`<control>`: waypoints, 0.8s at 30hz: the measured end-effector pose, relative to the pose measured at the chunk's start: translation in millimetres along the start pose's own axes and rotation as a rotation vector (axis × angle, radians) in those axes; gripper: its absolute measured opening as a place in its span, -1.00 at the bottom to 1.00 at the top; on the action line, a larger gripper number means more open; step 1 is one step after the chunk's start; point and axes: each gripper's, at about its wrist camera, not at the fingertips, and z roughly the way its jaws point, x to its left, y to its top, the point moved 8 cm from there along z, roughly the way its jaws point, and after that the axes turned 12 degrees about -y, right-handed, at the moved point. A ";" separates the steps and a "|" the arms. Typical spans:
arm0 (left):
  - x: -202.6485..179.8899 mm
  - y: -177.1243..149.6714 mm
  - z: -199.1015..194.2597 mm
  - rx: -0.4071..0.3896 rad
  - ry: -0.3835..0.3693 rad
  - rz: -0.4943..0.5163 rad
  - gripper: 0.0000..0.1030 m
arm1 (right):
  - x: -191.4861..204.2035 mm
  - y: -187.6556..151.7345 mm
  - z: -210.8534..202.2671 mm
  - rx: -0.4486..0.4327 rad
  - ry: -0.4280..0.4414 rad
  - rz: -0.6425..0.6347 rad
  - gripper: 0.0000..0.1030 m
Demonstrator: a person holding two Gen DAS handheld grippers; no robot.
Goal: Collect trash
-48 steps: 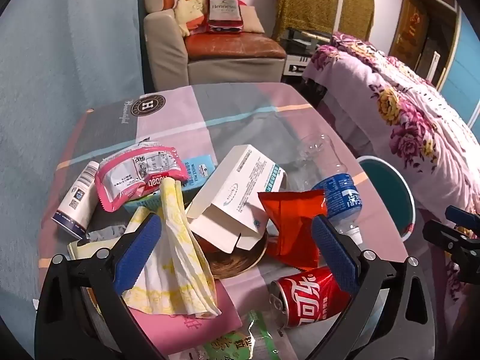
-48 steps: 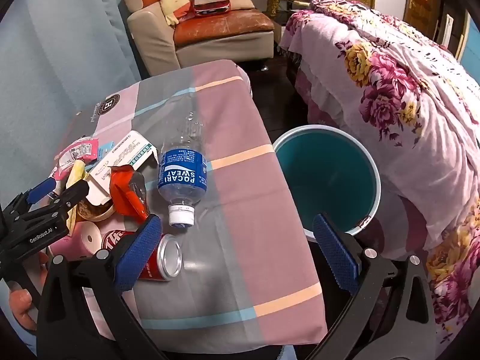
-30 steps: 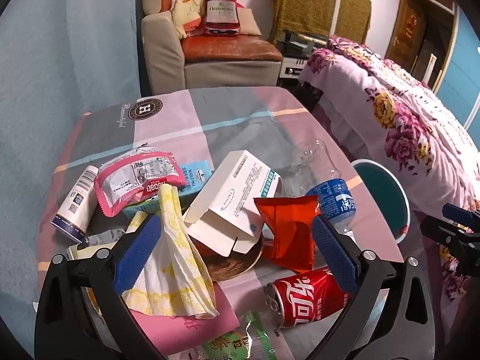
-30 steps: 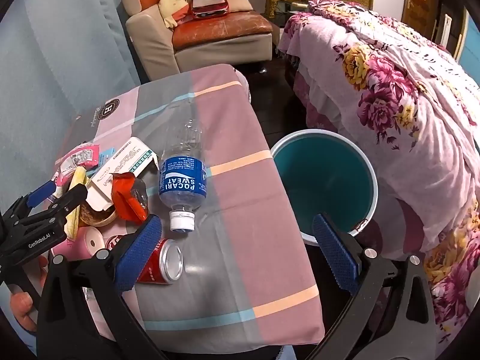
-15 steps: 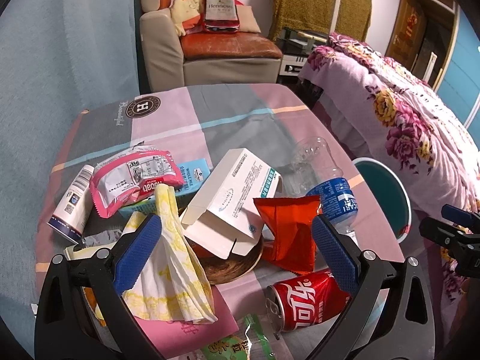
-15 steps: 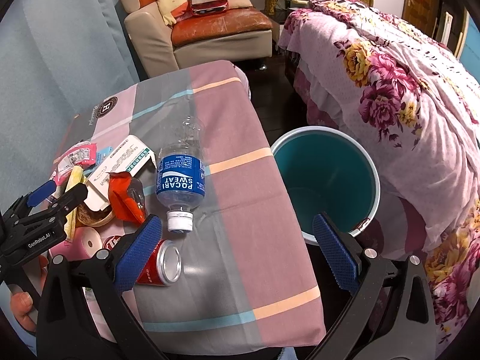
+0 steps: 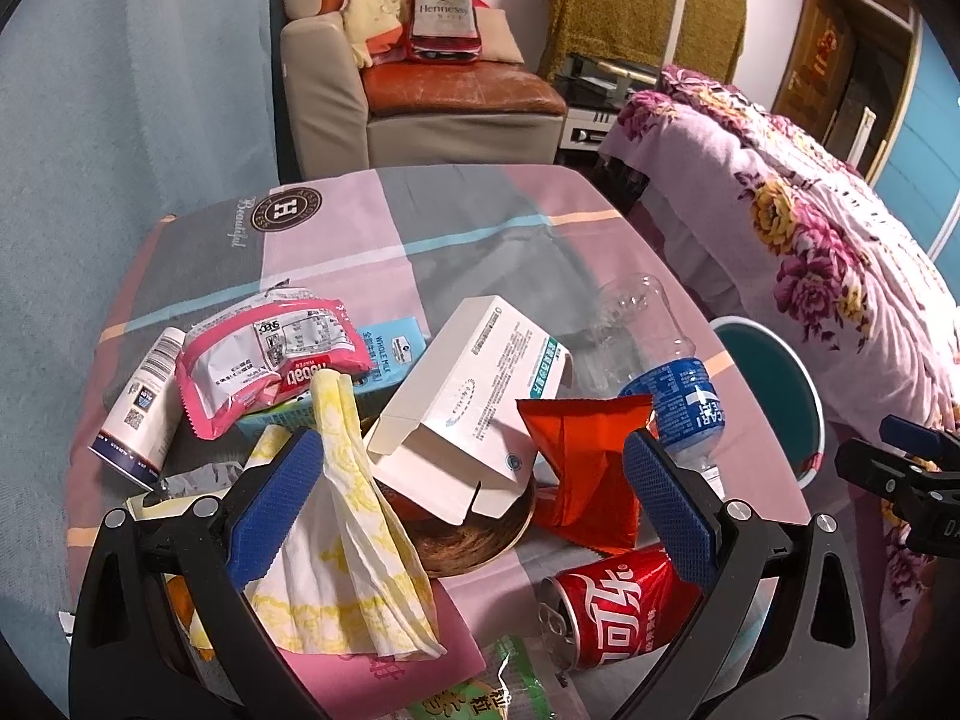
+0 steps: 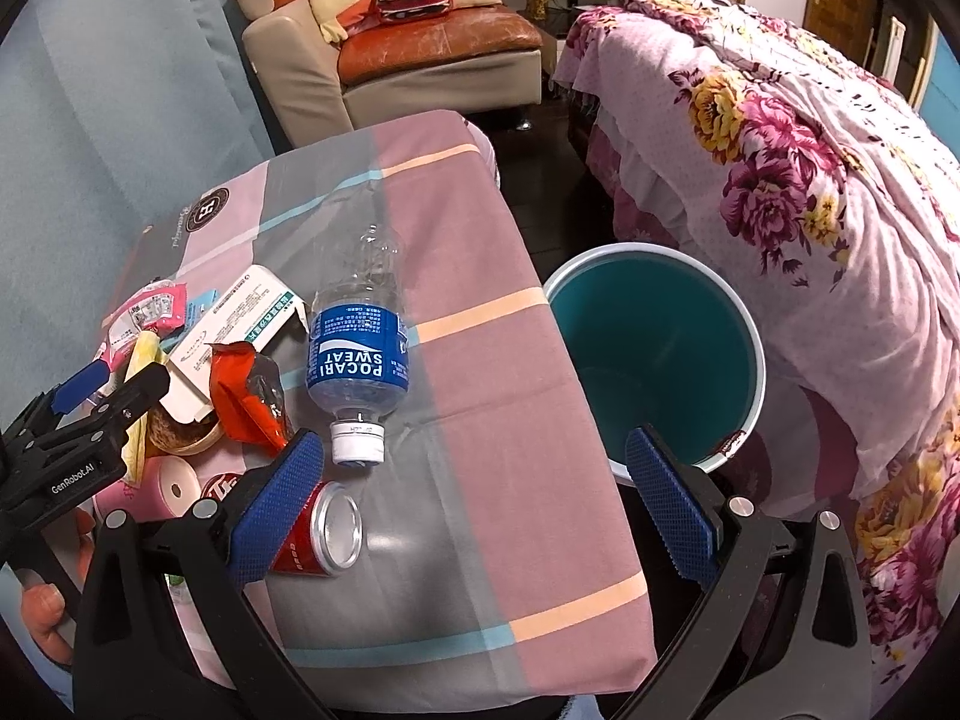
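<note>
Bottle (image 8: 359, 354): clear plastic, blue label, white cap, looks empty.
Bottle axis: lying flat on the tabletop (image 8: 480, 276), cap toward the camera, base toward the sofa (image 8: 420, 48).
Can (image 8: 318, 531): red, on its side, open top facing the right tongs (image 8: 474, 501), beside the left blade.
Pile (image 7: 468, 408): white box, red wrapper, pink packet, yellow napkin, heaped together.
Bin (image 8: 720, 396): teal inside, on the floor beside the tabletop.
Left tongs (image 7: 468, 504): spread wide, holding nothing.
Right tongs: spread wide, holding nothing.
</note>
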 end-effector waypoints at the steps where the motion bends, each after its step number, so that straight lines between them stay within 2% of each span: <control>1: 0.1 0.2 0.1 0.000 0.000 -0.001 0.95 | -0.1 -0.1 0.1 -0.001 -0.001 0.000 0.88; 24: 1.4 9.8 4.5 -0.007 0.003 -0.004 0.95 | 10.7 15.3 -1.4 0.007 0.007 -0.015 0.88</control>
